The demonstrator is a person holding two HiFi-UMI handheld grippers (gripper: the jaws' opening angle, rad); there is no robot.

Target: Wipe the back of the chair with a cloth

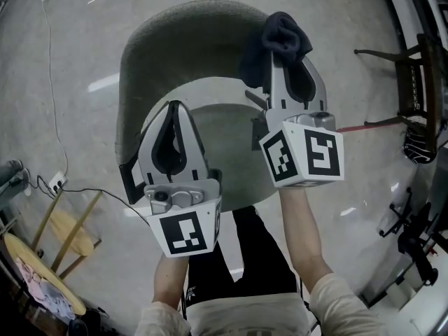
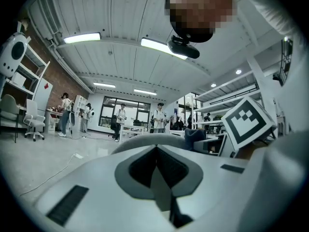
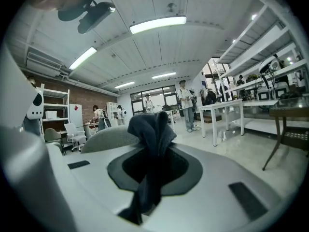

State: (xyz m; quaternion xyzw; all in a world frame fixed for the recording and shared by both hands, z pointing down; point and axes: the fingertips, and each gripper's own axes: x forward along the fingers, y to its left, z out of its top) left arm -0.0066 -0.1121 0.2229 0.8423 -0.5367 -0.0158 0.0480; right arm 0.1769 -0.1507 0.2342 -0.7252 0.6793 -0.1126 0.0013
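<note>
A grey-green chair with a curved back [image 1: 189, 26] stands below me in the head view. My right gripper [image 1: 281, 53] is shut on a dark blue cloth [image 1: 283, 37], which bunches over the right end of the chair back's top edge. In the right gripper view the cloth [image 3: 152, 129] stands up between the jaws, with the chair back [image 3: 108, 137] just behind it. My left gripper [image 1: 175, 109] is shut with nothing in it and hangs over the left side of the seat. The chair back [image 2: 145, 139] also shows beyond its tips in the left gripper view.
A dark wooden chair [image 1: 413, 82] stands at the right, with a black stand [image 1: 413, 236] nearer me. A white cable [image 1: 52, 82] runs to a power strip [image 1: 56, 183] at the left, above wooden stools [image 1: 63, 229]. A white table [image 3: 227, 105] and several people are further off.
</note>
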